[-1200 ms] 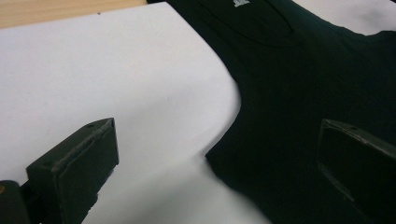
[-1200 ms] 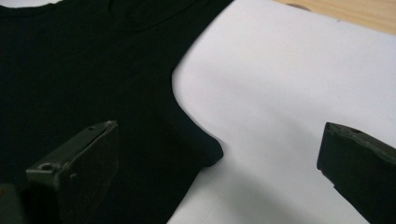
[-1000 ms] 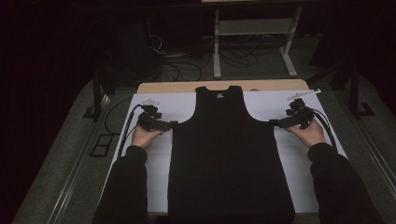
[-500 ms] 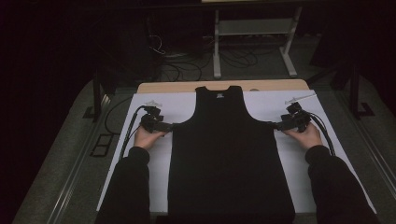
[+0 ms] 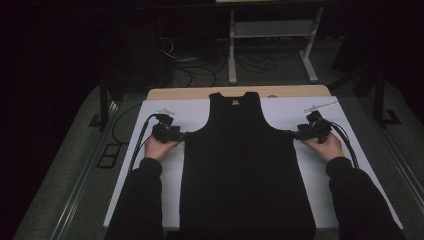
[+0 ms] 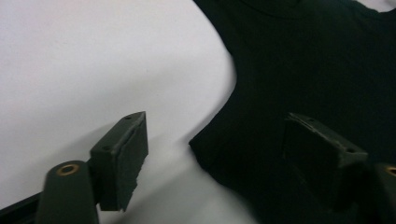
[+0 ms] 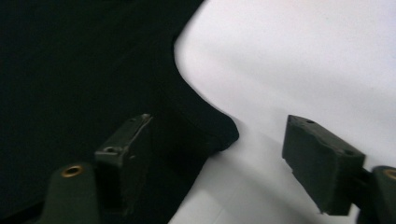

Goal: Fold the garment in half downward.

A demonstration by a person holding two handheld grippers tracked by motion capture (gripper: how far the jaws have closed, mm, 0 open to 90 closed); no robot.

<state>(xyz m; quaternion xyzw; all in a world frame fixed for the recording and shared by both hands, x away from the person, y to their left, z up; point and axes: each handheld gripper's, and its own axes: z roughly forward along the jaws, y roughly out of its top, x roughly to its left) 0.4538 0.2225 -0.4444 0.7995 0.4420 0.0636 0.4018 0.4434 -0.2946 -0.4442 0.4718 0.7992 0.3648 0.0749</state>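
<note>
A black tank top (image 5: 245,170) lies flat, neck away from me, on a white sheet (image 5: 320,180). My left gripper (image 5: 186,134) points inward at the top's left underarm corner. In the left gripper view that corner (image 6: 203,144) lies between the jaws of the left gripper (image 6: 215,135), which have just been closing and stand apart from the cloth. My right gripper (image 5: 291,134) mirrors it at the right underarm. In the right gripper view the cloth corner (image 7: 224,135) sits between the jaws of the right gripper (image 7: 219,130), also just closing and not pressing.
The sheet covers a wooden table (image 5: 280,92). Small pale objects lie on the sheet at the far left (image 5: 165,109) and far right (image 5: 320,106). Cables (image 5: 137,145) trail from the grippers. Behind the table stand a metal frame (image 5: 270,35) and floor cables (image 5: 200,65).
The right gripper has slid a little inward and nearer, up to the top's underarm edge. The left gripper has kept its place.
</note>
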